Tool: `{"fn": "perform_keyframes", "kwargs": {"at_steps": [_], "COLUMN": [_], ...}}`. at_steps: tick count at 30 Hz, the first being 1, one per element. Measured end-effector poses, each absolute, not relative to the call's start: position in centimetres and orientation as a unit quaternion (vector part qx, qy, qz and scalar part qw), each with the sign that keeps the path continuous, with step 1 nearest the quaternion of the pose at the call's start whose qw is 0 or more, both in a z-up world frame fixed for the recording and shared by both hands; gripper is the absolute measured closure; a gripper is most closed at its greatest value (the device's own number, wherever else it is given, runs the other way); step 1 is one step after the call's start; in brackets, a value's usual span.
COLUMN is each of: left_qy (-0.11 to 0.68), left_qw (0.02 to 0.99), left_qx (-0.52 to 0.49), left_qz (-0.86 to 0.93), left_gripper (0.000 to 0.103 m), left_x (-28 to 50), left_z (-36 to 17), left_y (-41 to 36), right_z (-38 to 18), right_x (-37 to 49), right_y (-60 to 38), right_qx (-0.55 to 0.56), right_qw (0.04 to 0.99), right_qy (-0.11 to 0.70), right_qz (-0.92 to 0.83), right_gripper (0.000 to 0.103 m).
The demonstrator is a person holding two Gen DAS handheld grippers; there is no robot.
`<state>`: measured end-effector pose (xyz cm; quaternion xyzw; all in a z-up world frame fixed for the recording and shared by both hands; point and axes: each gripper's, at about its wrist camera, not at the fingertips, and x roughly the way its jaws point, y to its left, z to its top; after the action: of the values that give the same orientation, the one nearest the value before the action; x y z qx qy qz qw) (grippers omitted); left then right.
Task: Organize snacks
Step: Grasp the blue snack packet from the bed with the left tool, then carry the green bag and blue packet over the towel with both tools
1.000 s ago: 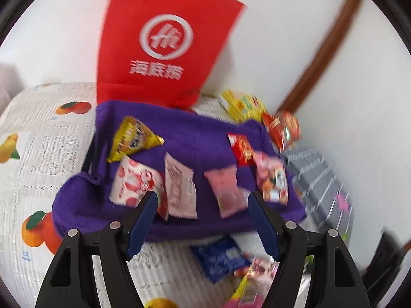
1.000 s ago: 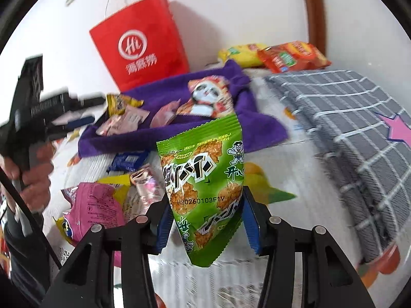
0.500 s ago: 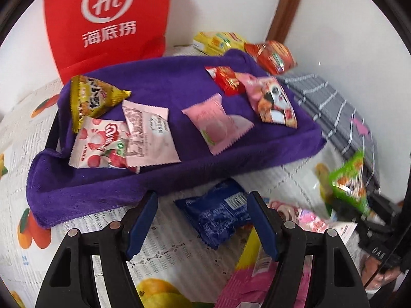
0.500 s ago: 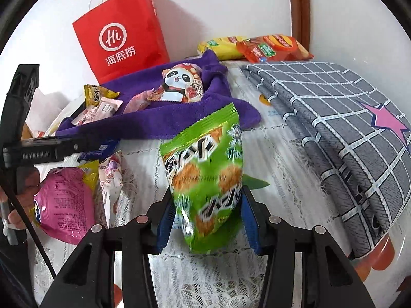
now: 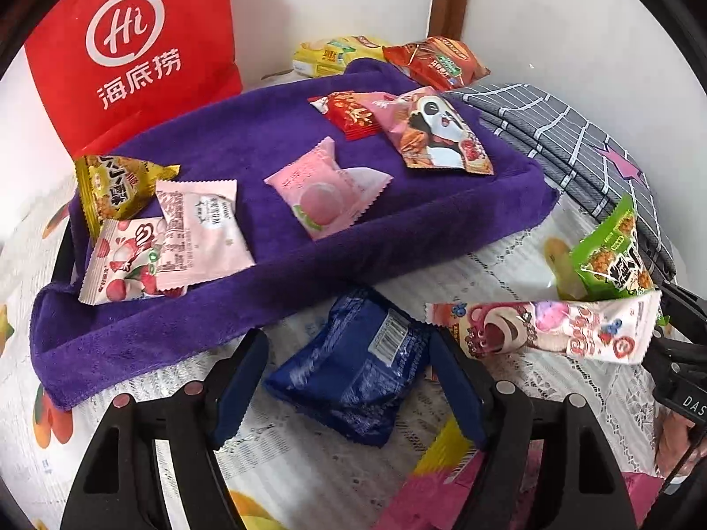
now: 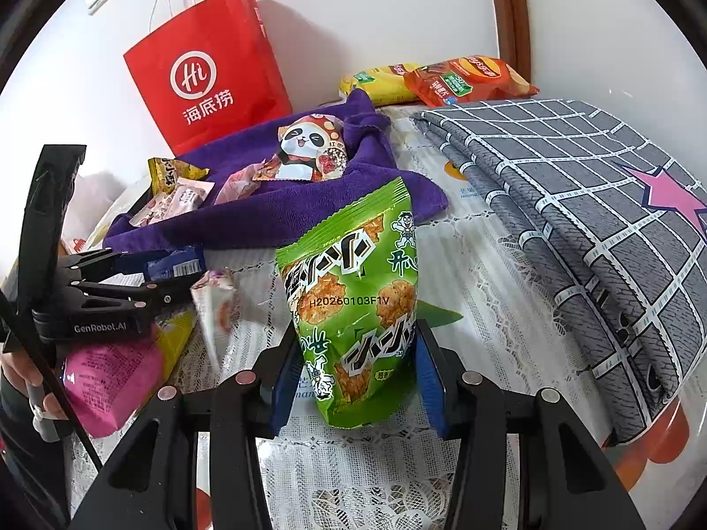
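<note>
- Left tongs (image 5: 349,386): jaws wide apart, straddling the blue snack pack (image 5: 353,375) lying on the desk (image 5: 508,265) just in front of the purple towel (image 5: 397,212). Pads don't look to be pressing yet, nothing held.
- Right tongs (image 6: 353,380): clamped on the green snack bag (image 6: 353,309), held upright above the lace cloth.
- Step, as I read it: picking loose packs to join the sorted ones on the towel.
- Next: left closes on the blue pack and lifts; right carries green to a free patch of towel.
</note>
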<state>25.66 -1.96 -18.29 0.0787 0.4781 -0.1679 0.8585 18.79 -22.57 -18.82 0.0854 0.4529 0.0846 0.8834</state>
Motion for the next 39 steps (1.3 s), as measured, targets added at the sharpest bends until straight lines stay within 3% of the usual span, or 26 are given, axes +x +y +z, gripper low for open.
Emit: {"fn": "perform_keyframes", "kwargs": {"at_steps": [7, 14, 15, 25, 39], "left_qy": [0.474, 0.476, 0.474, 0.463, 0.443], "left_qw": [0.856, 0.854, 0.855, 0.863, 0.874], "left_qx": [0.082, 0.065, 0.062, 0.02, -0.035], "left_qz": [-0.192, -0.199, -0.2, -0.2, -0.198], "left_gripper": [0.052, 0.06, 0.071, 0.081, 0.083], "left_x": [25.1, 25.2, 25.2, 25.1, 25.3], "left_z": [-18.0, -17.7, -17.5, -16.1, -14.6], "left_y": [-1.9, -1.3, -1.1, 0.9, 3.2], "right_z": [-18.8, -18.7, -18.6, -18.5, -17.2], "right_x": [18.8, 18.7, 18.7, 18.5, 18.6], "right_y": [-22.6, -22.5, -22.5, -22.7, -20.7], "right_qx": [0.089, 0.086, 0.089, 0.096, 0.018], "right_qw": [0.883, 0.884, 0.884, 0.885, 0.888], "right_qy": [0.453, 0.451, 0.45, 0.446, 0.457], "right_qz": [0.086, 0.084, 0.086, 0.096, 0.058], "right_gripper": [0.055, 0.056, 0.057, 0.058, 0.059]}}
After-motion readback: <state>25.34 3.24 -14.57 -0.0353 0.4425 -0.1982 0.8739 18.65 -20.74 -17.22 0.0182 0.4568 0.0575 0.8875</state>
